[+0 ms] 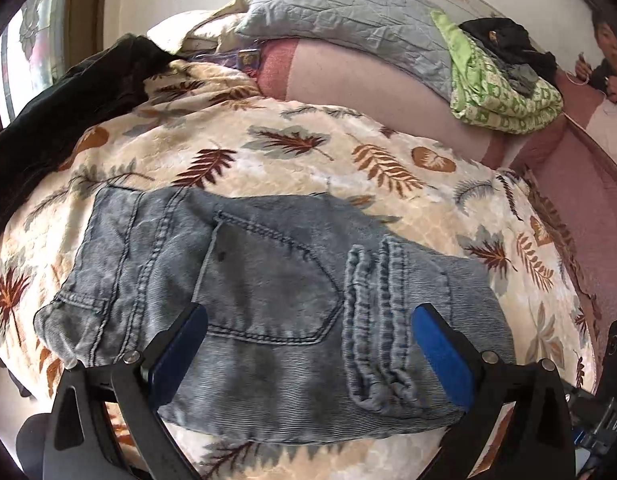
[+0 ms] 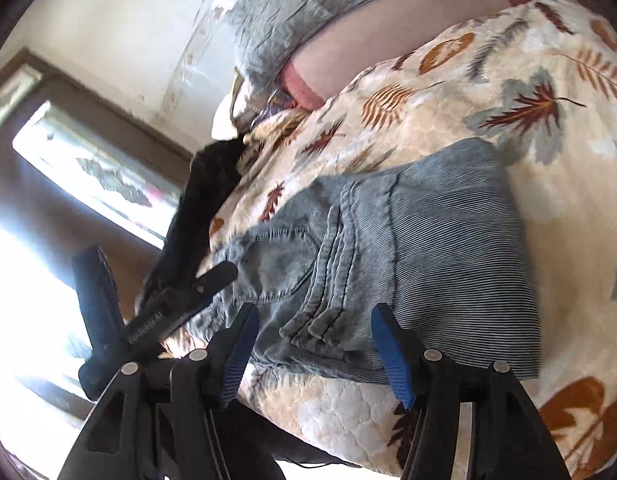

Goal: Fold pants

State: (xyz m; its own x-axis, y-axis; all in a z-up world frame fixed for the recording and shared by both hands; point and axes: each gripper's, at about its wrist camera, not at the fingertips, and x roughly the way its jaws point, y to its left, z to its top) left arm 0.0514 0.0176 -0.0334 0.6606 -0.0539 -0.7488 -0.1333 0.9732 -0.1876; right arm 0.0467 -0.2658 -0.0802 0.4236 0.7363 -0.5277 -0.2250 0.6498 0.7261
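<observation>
Faded grey-blue jeans lie folded into a compact bundle on a leaf-print quilt. A back pocket faces up and the leg hems lie across the right part. My left gripper is open, its blue pads on either side of the near edge of the bundle, just above it. In the right wrist view the same jeans lie ahead. My right gripper is open and empty at their near edge. The left gripper's body shows at the left.
A dark garment lies at the quilt's far left. A grey pillow and a green patterned cloth sit on a pink sheet behind. A person sits at far right. A window is on the left.
</observation>
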